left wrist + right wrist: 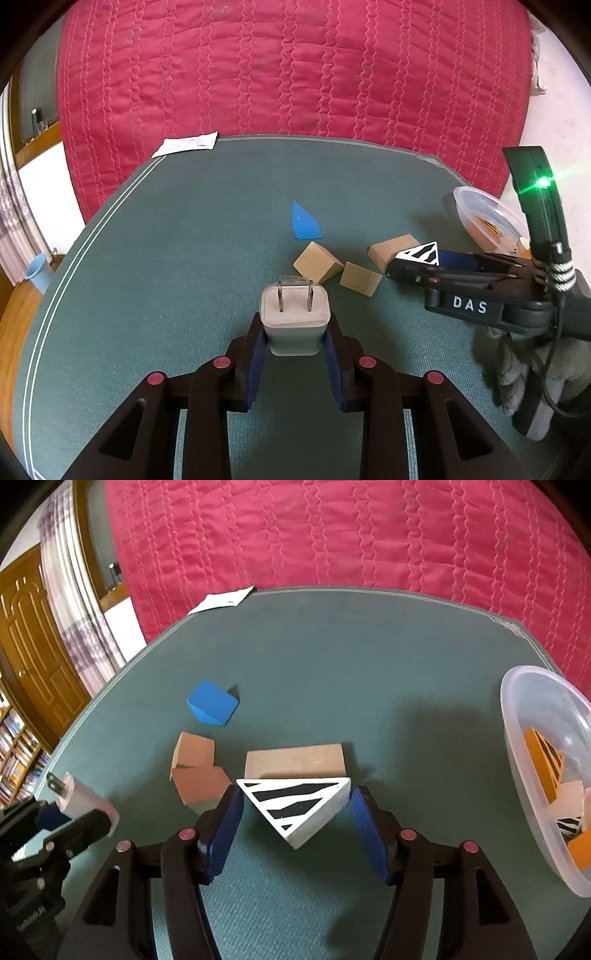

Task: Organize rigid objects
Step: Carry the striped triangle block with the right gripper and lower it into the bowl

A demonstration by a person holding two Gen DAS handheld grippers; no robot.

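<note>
My left gripper (pixel 295 328) is shut on a white plug adapter (pixel 294 317), prongs pointing forward, above the green table (pixel 166 240). My right gripper (pixel 295 805) is closed on a white triangular block with black stripes (pixel 301 806); its right pad barely meets the block's corner. That block also shows in the left wrist view (pixel 423 254). Three plain wooden blocks lie ahead: two together (pixel 195 771) and a longer one (pixel 295 762). A blue wedge block (pixel 214 703) lies farther left.
A clear plastic bowl (pixel 517 709) at the table's right edge holds several orange, wooden and striped blocks. A white paper slip (pixel 223 599) lies at the far edge. A red quilted bed (pixel 332 535) stands behind the table.
</note>
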